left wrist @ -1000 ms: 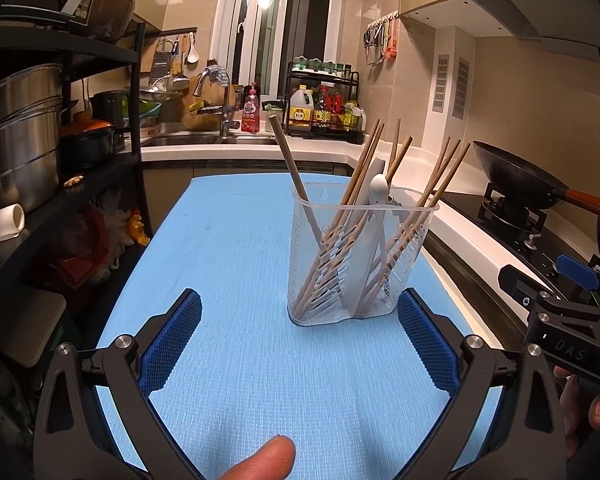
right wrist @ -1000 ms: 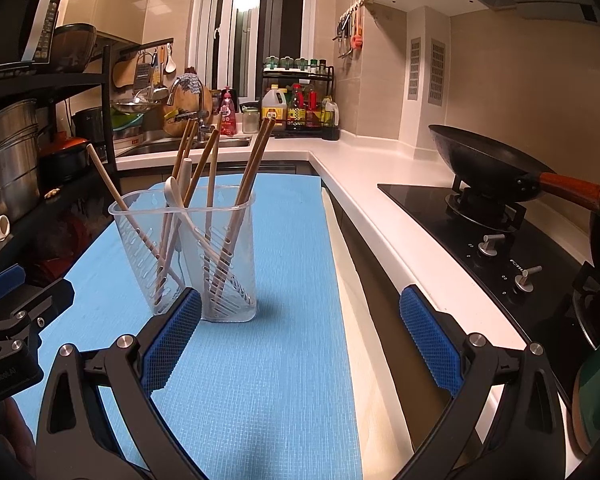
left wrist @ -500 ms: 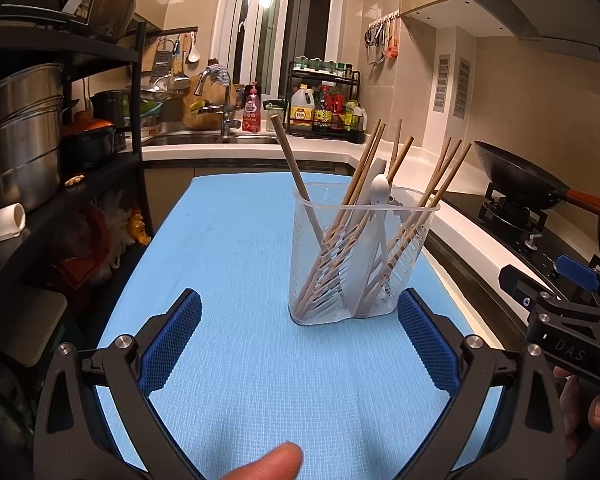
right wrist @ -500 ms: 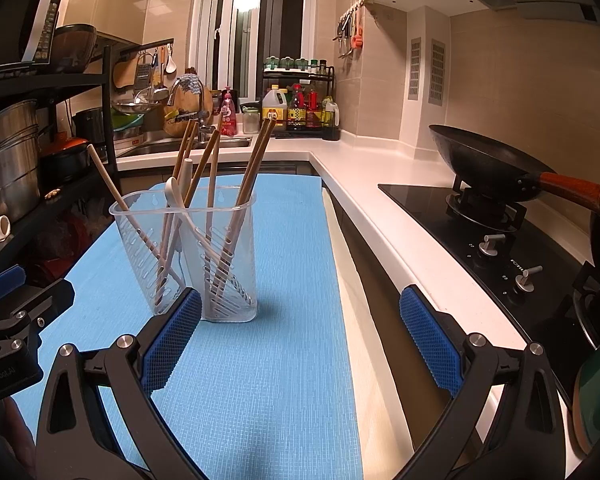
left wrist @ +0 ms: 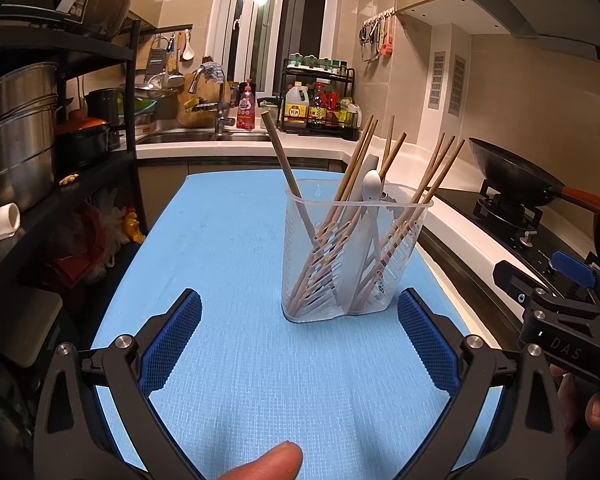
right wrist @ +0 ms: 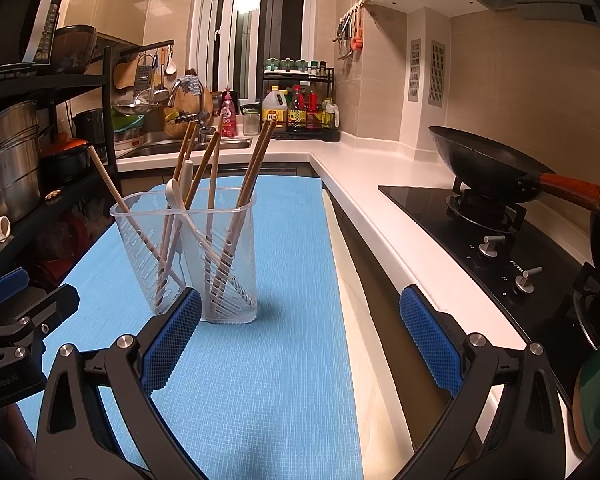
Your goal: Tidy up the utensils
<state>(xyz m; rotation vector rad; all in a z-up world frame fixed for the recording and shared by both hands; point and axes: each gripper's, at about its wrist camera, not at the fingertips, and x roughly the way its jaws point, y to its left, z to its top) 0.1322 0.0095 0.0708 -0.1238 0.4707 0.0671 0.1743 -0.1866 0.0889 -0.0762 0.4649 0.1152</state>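
While left view shows fingertip (left wrist: 268,460), right shows stove knobs (right wrist: 490,245).

Dim warm light, fisheye-warped edges

One clear holder (left wrist: 354,256) is seen at centre frame, one blue mat (left wrist: 236,264) under it. About nine chopsticks (left wrist: 354,168) and two white spoons (left wrist: 370,188) are counted inside. One wok (right wrist: 484,170) is seen at right.

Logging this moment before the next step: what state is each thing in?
Left gripper: open, empty.
Right gripper: open, empty.
Clear holder: upright on the blue mat.
Chopsticks: standing tilted inside the holder.
White spoon: in the holder.
Wok: resting on the burner.
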